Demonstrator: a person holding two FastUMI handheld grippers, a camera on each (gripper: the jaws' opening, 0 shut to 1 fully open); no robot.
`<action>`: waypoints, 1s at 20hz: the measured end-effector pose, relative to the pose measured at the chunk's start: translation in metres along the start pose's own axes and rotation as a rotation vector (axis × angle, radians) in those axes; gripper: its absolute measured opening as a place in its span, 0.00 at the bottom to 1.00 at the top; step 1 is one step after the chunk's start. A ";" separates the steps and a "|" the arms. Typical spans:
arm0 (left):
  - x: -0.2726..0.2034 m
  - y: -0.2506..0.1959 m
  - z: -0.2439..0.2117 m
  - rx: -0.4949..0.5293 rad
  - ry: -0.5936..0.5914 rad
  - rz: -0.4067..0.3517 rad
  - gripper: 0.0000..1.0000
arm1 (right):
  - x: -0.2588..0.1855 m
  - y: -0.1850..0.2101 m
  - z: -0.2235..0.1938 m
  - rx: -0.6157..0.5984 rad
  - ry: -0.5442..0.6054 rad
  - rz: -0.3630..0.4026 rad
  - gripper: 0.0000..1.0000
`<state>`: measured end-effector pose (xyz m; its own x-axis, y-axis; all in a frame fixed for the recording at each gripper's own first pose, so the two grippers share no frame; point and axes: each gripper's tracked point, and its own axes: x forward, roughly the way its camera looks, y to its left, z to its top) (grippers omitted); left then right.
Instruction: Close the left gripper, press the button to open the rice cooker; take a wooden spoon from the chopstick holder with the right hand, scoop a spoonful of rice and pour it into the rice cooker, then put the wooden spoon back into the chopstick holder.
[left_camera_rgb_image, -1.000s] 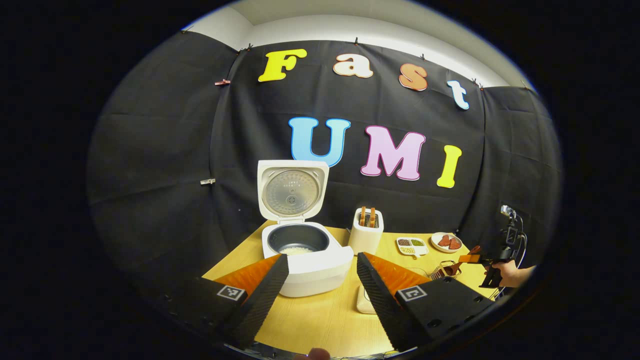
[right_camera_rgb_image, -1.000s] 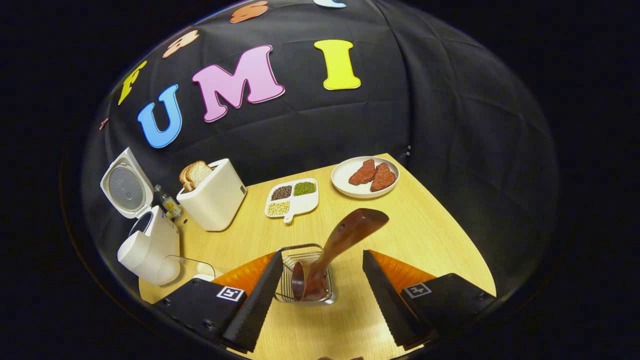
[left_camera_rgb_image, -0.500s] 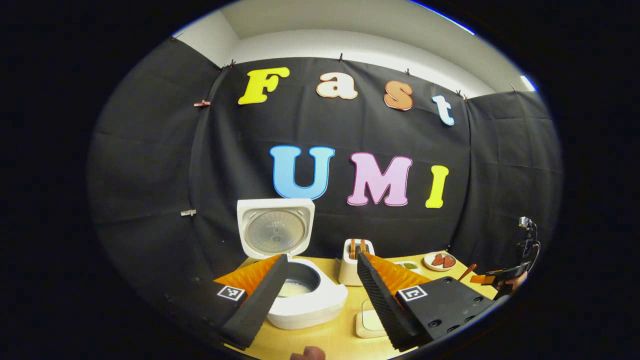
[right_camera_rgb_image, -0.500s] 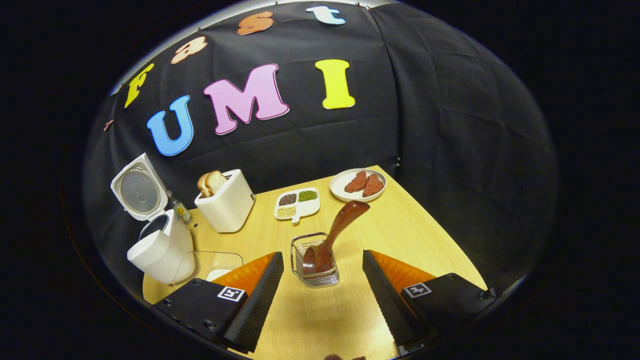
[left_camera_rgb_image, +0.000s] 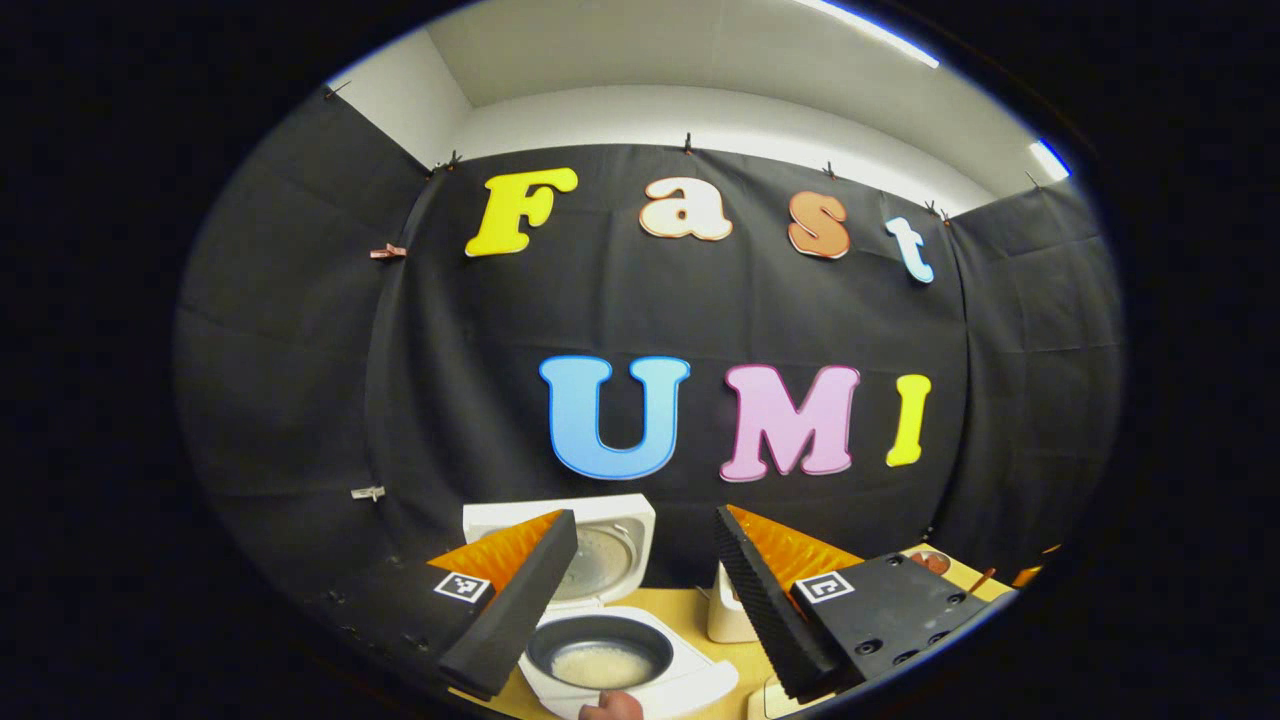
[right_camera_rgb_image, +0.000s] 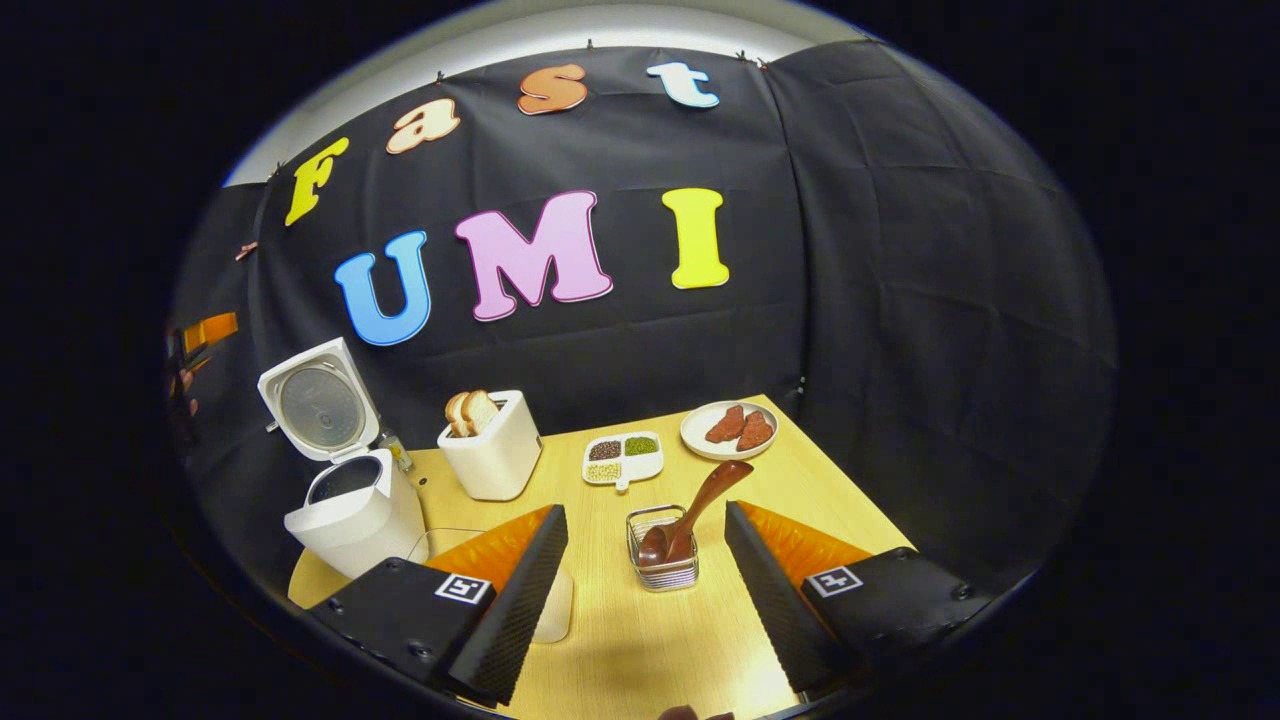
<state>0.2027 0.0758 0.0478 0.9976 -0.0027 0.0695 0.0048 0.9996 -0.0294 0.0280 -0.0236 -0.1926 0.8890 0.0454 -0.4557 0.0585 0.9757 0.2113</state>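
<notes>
Black cloth backs the wooden table (right_camera_rgb_image: 700, 630); at left of the right gripper view the rice cooker (right_camera_rgb_image: 345, 490) stands open, rice (left_camera_rgb_image: 598, 664) inside. The wooden spoon (right_camera_rgb_image: 695, 505) rests in the chopstick holder (right_camera_rgb_image: 662, 565) at lower centre; both the right gripper (right_camera_rgb_image: 645, 590) and left gripper (left_camera_rgb_image: 640, 600) show spread, empty jaws, so the task looks finished.

Both claws (left_camera_rgb_image: 640, 590) (right_camera_rgb_image: 645, 575) wide apart, empty

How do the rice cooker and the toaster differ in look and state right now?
The rice cooker has its hinged lid standing open, baring a dark inner pot; the toaster has no lid. The rice cooker holds white rice at the pot's bottom; the toaster holds bread slices sticking out of its top. The rice cooker is rounded, the toaster boxy. Both are white and stand on the wooden table.
</notes>
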 end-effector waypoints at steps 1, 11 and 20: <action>0.015 0.007 0.006 -0.004 -0.015 0.014 0.95 | -0.006 -0.001 0.002 -0.011 -0.006 -0.010 0.98; 0.153 0.074 -0.024 -0.028 0.051 0.178 0.95 | -0.058 -0.003 0.005 -0.091 -0.034 -0.105 0.98; 0.225 0.109 -0.116 -0.028 0.296 0.301 0.95 | -0.076 -0.007 0.001 -0.088 -0.041 -0.164 0.98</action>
<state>0.4355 0.1804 -0.0554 0.9314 0.2773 -0.2357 -0.2925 0.9558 -0.0315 -0.0394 -0.0343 -0.1588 0.8887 -0.1224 -0.4419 0.1652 0.9844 0.0596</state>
